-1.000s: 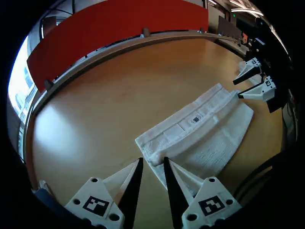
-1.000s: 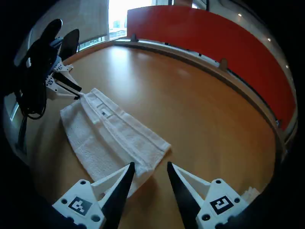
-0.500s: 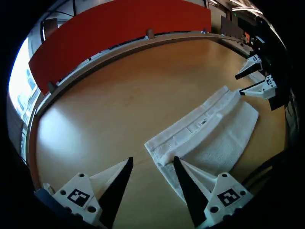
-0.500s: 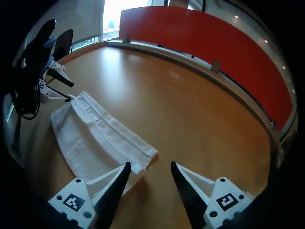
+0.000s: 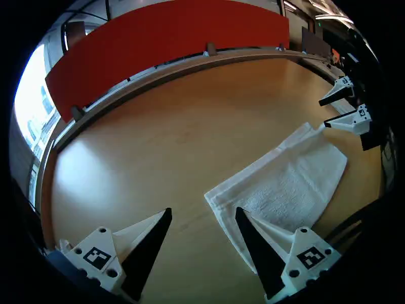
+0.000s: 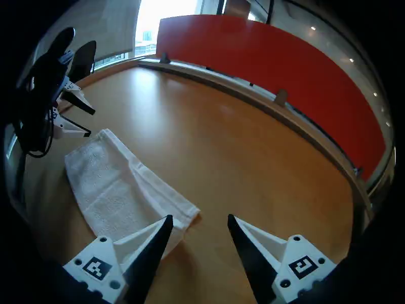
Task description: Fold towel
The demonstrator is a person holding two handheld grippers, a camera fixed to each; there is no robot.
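Flat on the wooden table, a white towel folded into a strip, lengthwise between the two grippers. At one end, the left gripper with fingers spread wide, holding nothing, one finger above the towel's corner. At the other end, the right gripper likewise spread apart and empty.

Your left gripper and right gripper carry pointed white fingers with black inner faces, each bearing a square black-and-white marker ringed by screw holes.
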